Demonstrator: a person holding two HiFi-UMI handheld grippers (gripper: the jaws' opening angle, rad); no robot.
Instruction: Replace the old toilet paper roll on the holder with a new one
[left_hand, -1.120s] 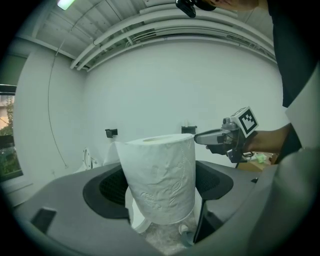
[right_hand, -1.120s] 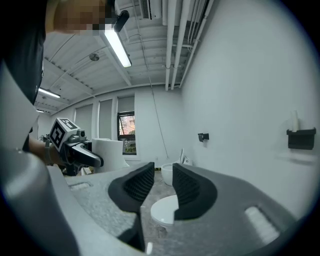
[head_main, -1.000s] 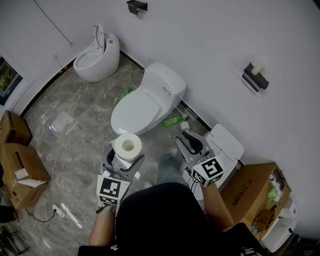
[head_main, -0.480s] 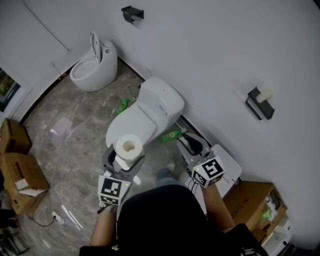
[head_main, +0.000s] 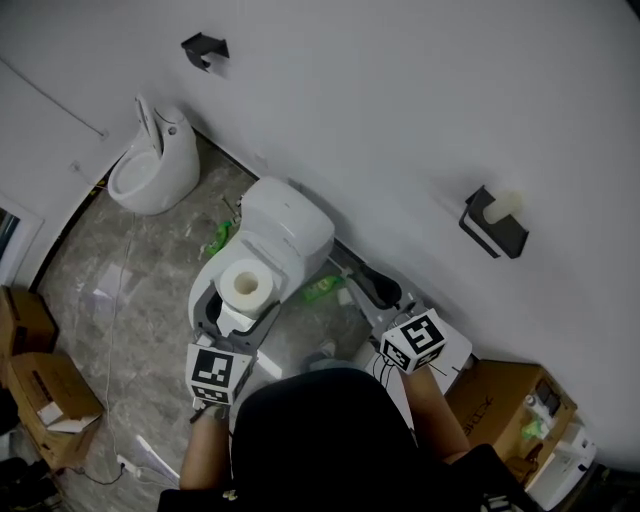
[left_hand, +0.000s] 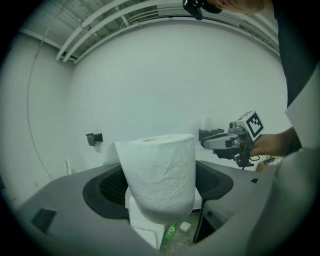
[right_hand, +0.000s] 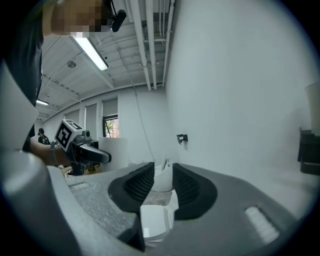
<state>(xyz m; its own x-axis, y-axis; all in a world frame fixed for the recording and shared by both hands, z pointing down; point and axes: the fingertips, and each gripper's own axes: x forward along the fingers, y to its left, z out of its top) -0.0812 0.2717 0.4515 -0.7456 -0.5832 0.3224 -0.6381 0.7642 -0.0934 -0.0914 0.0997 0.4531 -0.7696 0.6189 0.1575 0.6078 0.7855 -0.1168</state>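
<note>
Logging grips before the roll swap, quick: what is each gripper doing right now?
left gripper: shut on the toilet paper roll.
right gripper: open a little, nothing held.

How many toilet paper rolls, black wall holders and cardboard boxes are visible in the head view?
Toilet paper rolls: 2
Black wall holders: 2
Cardboard boxes: 3
Total: 7

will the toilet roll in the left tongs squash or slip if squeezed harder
The toilet roll looks soft and full, so it would likely dent, not slip, in the left tongs. Probably light for its bulk. Being round and tilted, it might roll if released.
</note>
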